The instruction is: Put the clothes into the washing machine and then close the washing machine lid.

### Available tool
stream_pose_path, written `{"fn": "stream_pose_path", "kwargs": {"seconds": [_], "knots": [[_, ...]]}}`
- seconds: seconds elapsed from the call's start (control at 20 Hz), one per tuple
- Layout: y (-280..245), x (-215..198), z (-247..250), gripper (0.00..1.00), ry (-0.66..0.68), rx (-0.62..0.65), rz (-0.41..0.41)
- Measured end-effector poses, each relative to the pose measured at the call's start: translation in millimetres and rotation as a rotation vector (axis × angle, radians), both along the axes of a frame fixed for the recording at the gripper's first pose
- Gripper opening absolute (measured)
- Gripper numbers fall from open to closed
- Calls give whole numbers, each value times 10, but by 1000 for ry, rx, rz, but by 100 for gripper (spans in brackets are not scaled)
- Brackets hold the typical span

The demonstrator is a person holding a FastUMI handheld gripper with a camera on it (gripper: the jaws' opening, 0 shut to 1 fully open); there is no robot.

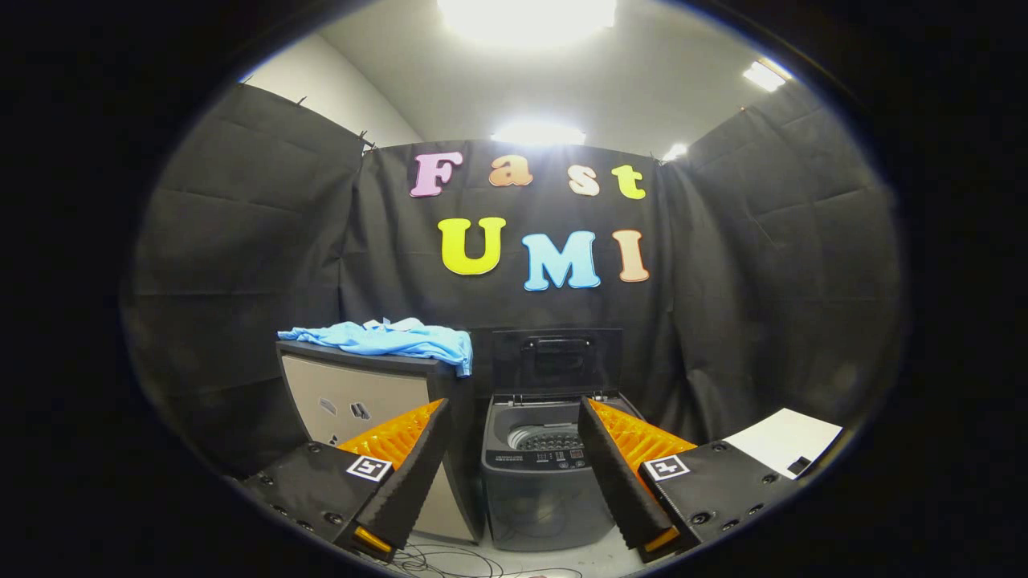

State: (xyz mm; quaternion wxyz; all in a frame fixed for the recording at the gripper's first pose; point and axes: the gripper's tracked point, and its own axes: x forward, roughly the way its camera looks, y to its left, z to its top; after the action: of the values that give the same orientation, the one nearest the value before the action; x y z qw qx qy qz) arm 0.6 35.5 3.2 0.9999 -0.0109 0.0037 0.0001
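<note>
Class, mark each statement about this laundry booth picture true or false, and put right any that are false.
1. The washing machine has its lid raised. True.
2. The blue clothes are already inside the drum. False: they lie on top of the cabinet beside the machine.
3. The gripper is open and holds nothing. True.
4. The cabinet stands on the far side of the machine from the clothes. False: the clothes lie on the cabinet itself.
5. The machine stands beyond the fingers, seen between them. True.
</note>
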Motion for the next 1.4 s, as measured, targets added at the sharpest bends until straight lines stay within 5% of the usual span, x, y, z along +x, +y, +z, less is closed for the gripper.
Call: {"fn": "stream_pose_path", "kwargs": {"seconds": [0.45, 1.4], "knots": [[215, 287, 444, 98, -35, 22, 53], [1184, 1627, 791, 98, 19, -1, 294]]}}
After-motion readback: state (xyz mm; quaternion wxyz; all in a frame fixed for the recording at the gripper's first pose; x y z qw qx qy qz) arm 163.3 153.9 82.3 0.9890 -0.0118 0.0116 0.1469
